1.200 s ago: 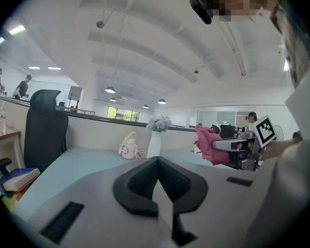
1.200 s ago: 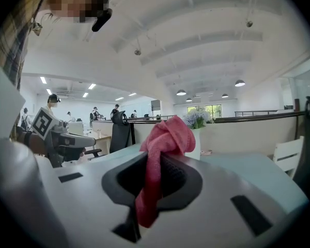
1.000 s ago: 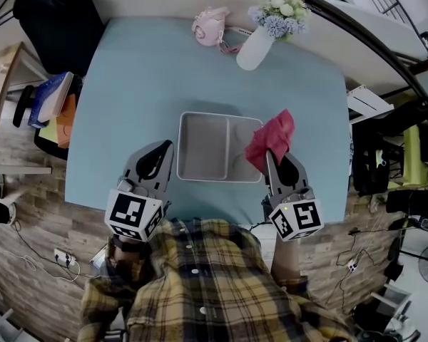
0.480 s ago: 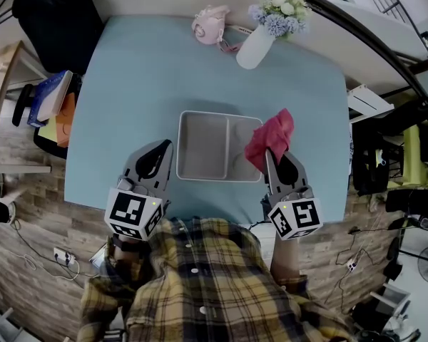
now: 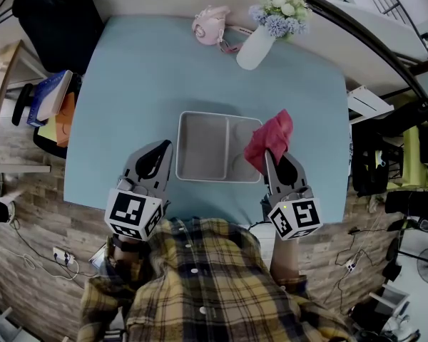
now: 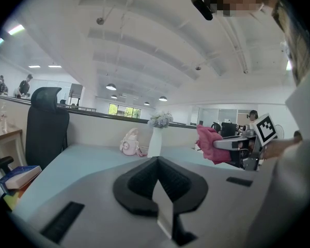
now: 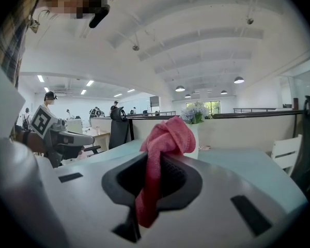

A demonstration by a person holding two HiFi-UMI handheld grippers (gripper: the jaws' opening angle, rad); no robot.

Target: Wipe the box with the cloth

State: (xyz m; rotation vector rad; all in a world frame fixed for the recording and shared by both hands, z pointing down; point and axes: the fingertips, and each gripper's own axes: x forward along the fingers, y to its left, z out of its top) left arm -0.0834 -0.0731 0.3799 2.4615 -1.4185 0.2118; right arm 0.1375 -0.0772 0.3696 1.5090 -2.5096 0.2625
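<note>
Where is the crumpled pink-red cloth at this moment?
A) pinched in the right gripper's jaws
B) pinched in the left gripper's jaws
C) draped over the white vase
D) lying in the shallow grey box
A: the right gripper view shows the crumpled pink-red cloth clamped in the jaws of the right gripper, while the left gripper is shut on nothing.
</note>
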